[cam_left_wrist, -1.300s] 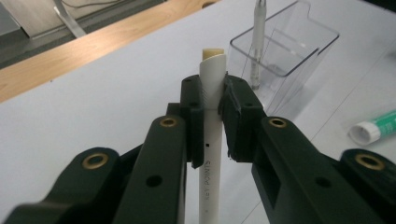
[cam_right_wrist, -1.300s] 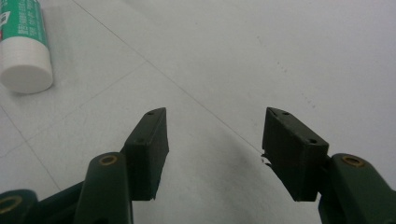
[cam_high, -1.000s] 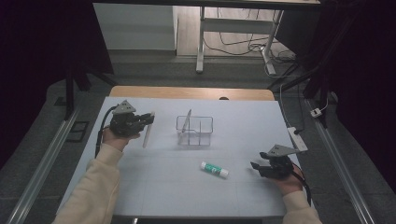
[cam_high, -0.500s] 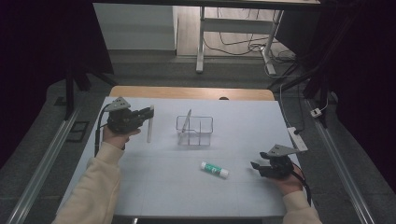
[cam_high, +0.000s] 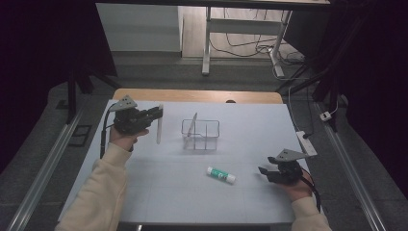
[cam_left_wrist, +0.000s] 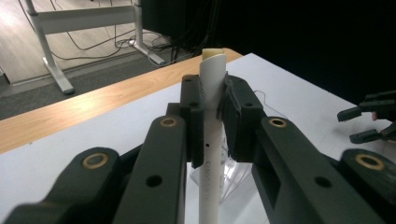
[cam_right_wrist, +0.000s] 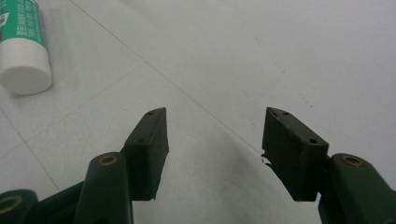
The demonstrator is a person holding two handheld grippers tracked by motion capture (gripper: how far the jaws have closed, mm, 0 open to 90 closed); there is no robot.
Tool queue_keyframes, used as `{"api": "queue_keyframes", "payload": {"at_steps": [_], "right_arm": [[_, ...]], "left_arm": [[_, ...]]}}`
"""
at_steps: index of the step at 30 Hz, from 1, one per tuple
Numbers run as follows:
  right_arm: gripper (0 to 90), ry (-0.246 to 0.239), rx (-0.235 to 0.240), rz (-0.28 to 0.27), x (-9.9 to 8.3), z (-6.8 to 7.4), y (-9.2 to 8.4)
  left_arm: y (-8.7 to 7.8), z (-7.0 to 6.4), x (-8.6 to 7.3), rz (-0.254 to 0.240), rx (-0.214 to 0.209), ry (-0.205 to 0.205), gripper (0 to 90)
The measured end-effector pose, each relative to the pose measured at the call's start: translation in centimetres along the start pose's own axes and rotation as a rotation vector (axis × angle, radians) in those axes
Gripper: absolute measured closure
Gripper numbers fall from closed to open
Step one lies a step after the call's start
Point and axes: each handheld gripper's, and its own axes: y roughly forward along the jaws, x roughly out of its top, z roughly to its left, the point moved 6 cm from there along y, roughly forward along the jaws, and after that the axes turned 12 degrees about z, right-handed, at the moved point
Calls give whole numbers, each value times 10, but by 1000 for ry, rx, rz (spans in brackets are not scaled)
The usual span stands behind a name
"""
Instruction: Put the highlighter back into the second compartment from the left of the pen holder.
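Two grippers are at work over a pale table [cam_high: 159, 192]. At the left of the high view, the left gripper [cam_high: 155, 113] is held up above the far left part of the table, and its jaws are clamped on a white pen [cam_high: 159, 126]. That pen hangs upright from the jaws, its lower end close to the table top, though whether it touches cannot be made out. In the left gripper view the pen [cam_left_wrist: 211, 140] runs straight up between the two black jaws, which press on it from both sides, and its cream-coloured top end stands clear above them. Small dark print runs along its barrel, too fine to read.

Just to the right of the pen stands a clear rack [cam_high: 201, 134] with compartments, and a thin light stick leans in its left part. The pen and the rack are near each other but apart.

Nearer the person, a glue stick [cam_high: 221, 174] with a green label lies flat on the table, between the rack and the right gripper [cam_high: 263, 172]. That gripper rests low at the right side, its jaws spread open with only bare table between them. In the right gripper view the glue stick's white cap [cam_right_wrist: 25, 70] sits at the upper left, well apart from the jaws.
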Motion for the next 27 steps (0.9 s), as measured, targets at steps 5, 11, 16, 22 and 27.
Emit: {"api": "queue_keyframes", "payload": {"at_steps": [5,11,16,22,27], "right_arm": [[404,1,0,1,0,0,0],[403,0,0,-1,0,0,0],[403,0,1,-1,0,0,0],[403,-1,1,-1,0,0,0],[403,-1,1,0,0,0,0]], "left_arm": [[1,-2,5,-13,-10,-2,787],[2,-5,10,-22,-13,4,787],[4,-7,15,-27,-18,10,787],[7,-11,22,-33,-23,18,787],[10,-15,26,-37,-27,23,786]]}}
